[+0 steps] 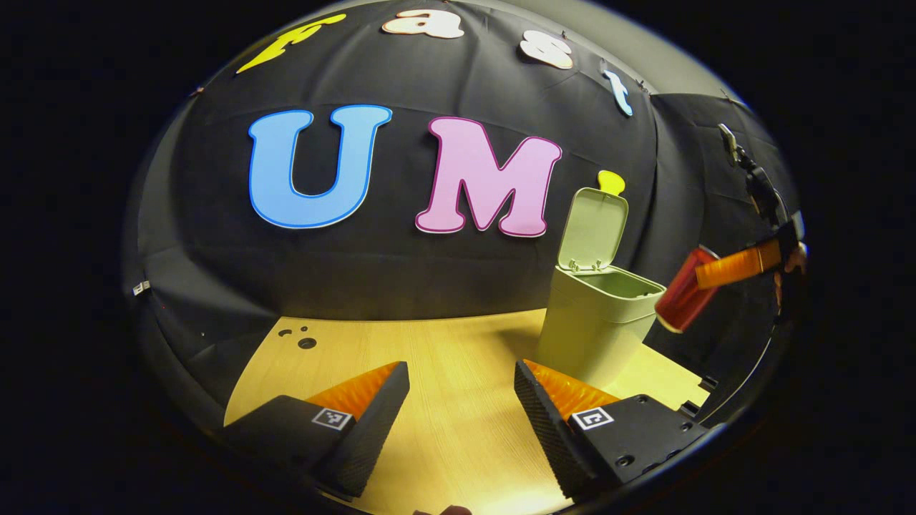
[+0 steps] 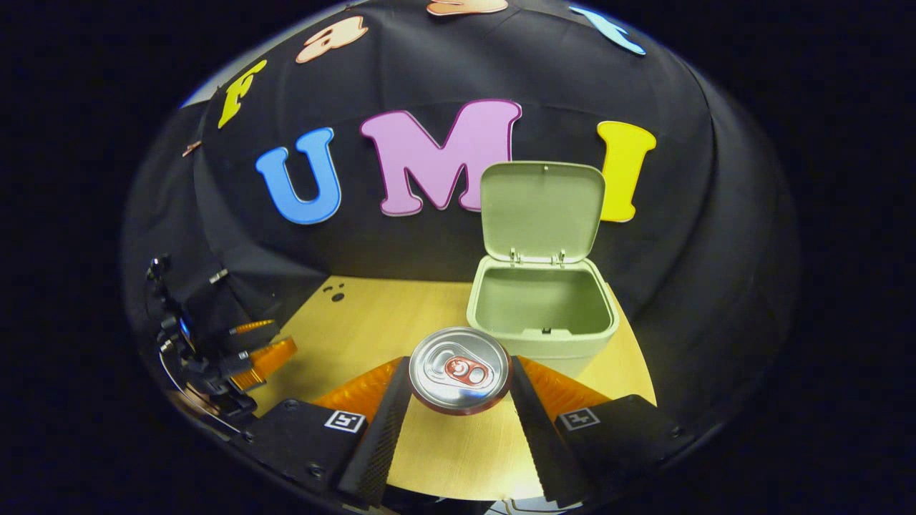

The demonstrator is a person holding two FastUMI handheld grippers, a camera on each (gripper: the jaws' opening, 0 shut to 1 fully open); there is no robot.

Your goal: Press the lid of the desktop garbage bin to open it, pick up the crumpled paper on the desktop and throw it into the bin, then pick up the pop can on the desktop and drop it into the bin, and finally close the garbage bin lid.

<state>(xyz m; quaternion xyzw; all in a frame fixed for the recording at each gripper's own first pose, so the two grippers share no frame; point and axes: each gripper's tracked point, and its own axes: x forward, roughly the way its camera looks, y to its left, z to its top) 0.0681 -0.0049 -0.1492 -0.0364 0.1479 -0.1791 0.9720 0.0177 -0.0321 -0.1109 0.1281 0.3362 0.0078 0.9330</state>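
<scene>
**Mia:** What do you see in the left gripper view?

**Ben:** The left gripper (image 1: 461,400) hangs low over the table (image 1: 458,429). Its two fingers are wide apart and hold nothing. The bin (image 1: 597,322) stands on the table, off to the right, with its lid (image 1: 592,229) flipped up. Far right, the right gripper (image 1: 705,279) holds the pop can (image 1: 683,290) up in the air, tipped over, just beside the bin's rim.

**Mia:** And the right gripper view?

**Ben:** The can (image 2: 459,370) sits tight between the two fingers, one pressing on each side. We look at its shiny top. The bin (image 2: 542,315) is right behind it, open. The other gripper (image 2: 261,357) is off to the left, low.

**Mia:** So which step is this?

**Ben:** I think it's the can step. The lid is already up, and the can is on its way to the bin.

**Mia:** What next?

**Ben:** The can has to go over the hole. Then the fingers let go. After that, the lid gets shut.

**Mia:** What's inside the bin?

**Ben:** I see bare walls. The bottom is hidden, so I can't tell if the paper is in there.
</scene>
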